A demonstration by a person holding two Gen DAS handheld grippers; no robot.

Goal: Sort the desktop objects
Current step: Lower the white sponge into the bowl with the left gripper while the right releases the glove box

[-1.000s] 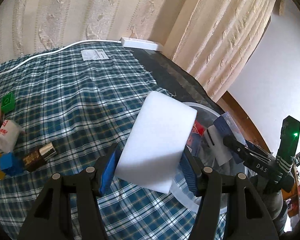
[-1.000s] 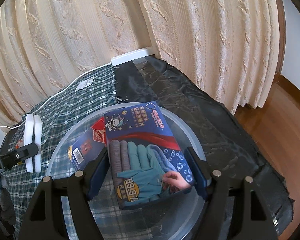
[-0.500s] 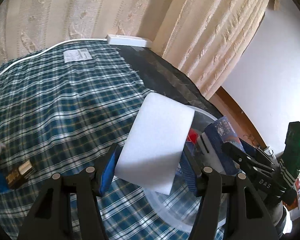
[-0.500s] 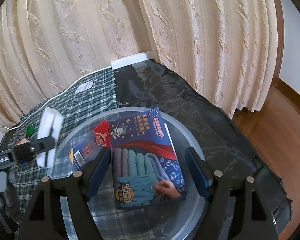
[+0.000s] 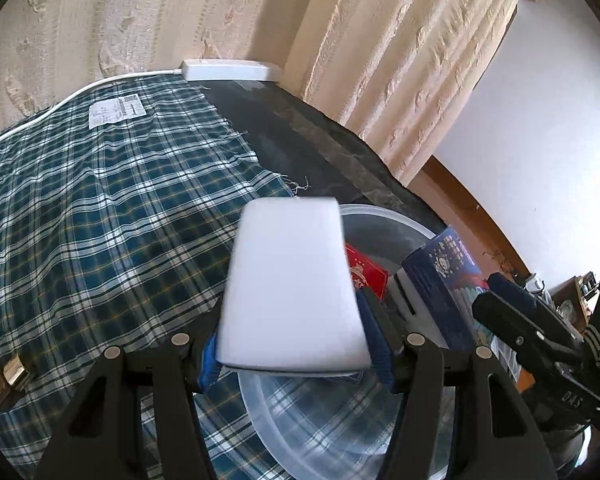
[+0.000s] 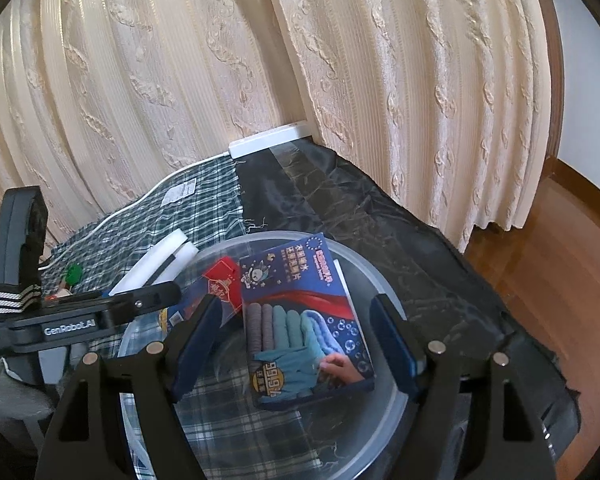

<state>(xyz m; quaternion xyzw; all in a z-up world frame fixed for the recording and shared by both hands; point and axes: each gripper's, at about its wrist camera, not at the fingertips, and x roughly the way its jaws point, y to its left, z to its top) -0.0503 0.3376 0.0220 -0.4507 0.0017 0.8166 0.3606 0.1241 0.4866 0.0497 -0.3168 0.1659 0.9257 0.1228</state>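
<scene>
The left gripper (image 5: pixel 294 354) pinches a white foam block (image 5: pixel 290 288) between its blue pads, held at centre frame just over the near rim of the clear plastic basin (image 5: pixel 384 216). The right gripper (image 6: pixel 296 344) hangs with its jaws spread above the basin, clamping nothing; the blue glove box (image 6: pixel 304 312) lies loose below it, leaning on a red packet (image 6: pixel 220 284).

The likeliest slip, I think, is letting the block go too soon: it sits over the rim, not the middle, so it may catch the edge and tumble onto the cloth. It is also light and springy, so it could bounce off the tilted box. The two tools are close together at the basin and might knock.

The table wears a blue-green checked cloth (image 5: pixel 100 208) beside a dark sheet (image 5: pixel 300 136). Cream embossed curtains (image 6: pixel 300 60) hang behind, a white power strip (image 5: pixel 230 70) at their foot, wooden floor at right.
</scene>
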